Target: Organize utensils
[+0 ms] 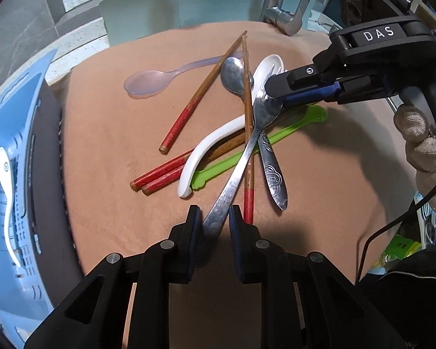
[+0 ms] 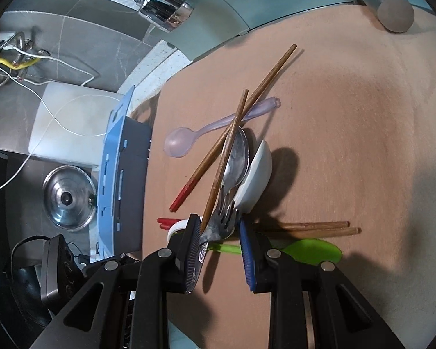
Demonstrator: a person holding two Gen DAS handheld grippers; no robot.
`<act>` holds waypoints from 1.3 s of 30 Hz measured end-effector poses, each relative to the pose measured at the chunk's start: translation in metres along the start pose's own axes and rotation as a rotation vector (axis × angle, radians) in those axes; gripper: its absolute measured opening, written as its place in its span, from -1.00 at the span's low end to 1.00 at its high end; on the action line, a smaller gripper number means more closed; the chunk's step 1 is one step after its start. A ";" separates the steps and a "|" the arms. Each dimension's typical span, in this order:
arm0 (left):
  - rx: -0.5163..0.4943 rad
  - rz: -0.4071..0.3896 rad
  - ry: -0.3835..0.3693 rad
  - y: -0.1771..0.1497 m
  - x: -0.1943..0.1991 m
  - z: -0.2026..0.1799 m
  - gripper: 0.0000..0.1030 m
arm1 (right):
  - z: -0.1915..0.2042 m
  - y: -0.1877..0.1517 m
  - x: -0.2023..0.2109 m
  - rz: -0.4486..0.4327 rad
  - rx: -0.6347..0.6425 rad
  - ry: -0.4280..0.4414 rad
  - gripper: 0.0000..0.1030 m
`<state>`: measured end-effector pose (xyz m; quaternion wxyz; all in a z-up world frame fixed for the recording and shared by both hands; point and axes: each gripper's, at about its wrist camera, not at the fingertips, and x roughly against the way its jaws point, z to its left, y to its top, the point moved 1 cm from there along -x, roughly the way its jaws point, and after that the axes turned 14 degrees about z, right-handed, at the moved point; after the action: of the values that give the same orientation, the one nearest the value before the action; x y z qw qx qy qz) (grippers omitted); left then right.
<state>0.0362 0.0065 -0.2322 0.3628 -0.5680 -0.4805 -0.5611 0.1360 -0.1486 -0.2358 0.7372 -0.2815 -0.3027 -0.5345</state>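
Utensil pile lies on the tan mat (image 1: 107,151), mid-surface. The left gripper (image 1: 215,218) is clamped on the handle of a steel fork (image 1: 241,160); both ribbed pads press on the flat of the handle. The fork runs up and away from the jaws, its tines over the white ceramic spoon (image 1: 218,142).

The right gripper (image 2: 219,234) stands over the fork's tine end. From its own camera the head sits between the pads with a gap on the blue-pad side; the left view shows the tips around the tines. Whether it actually grips — cannot tell. A gloved hand (image 1: 424,145) holds the right gripper.

Pile also holds:
- steel spoon (image 1: 232,75), bowl up, under a chopstick
- translucent lilac spoon (image 1: 148,83), apart at the far left
- green plastic spoon (image 1: 290,131), beneath the others
- red-tipped chopsticks (image 1: 189,113) — four, crossing

A blue drainer basket (image 1: 3,133) at the mat's left edge holds one white spoon.
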 end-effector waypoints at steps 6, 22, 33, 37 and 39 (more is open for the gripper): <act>-0.043 0.005 0.025 0.002 -0.002 -0.006 -0.64 | 0.003 0.000 -0.003 0.008 -0.001 -0.008 -0.74; -0.079 -0.035 0.067 -0.004 0.009 -0.020 -0.78 | 0.019 -0.008 0.014 -0.026 0.034 -0.008 -0.95; -0.063 -0.102 0.099 -0.006 0.037 -0.021 -0.78 | 0.045 -0.011 0.036 -0.063 0.102 -0.014 -0.95; -0.043 -0.140 0.123 -0.008 0.055 -0.014 -0.78 | 0.070 -0.005 0.044 -0.072 0.161 -0.017 -0.95; -0.028 -0.163 0.144 -0.010 0.066 -0.007 -0.79 | 0.085 0.001 0.046 -0.072 0.189 -0.013 -0.95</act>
<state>0.0186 0.0113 -0.1675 0.3414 -0.4905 -0.4899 -0.6347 0.1358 -0.1141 -0.1454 0.7388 -0.2028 -0.3664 -0.5280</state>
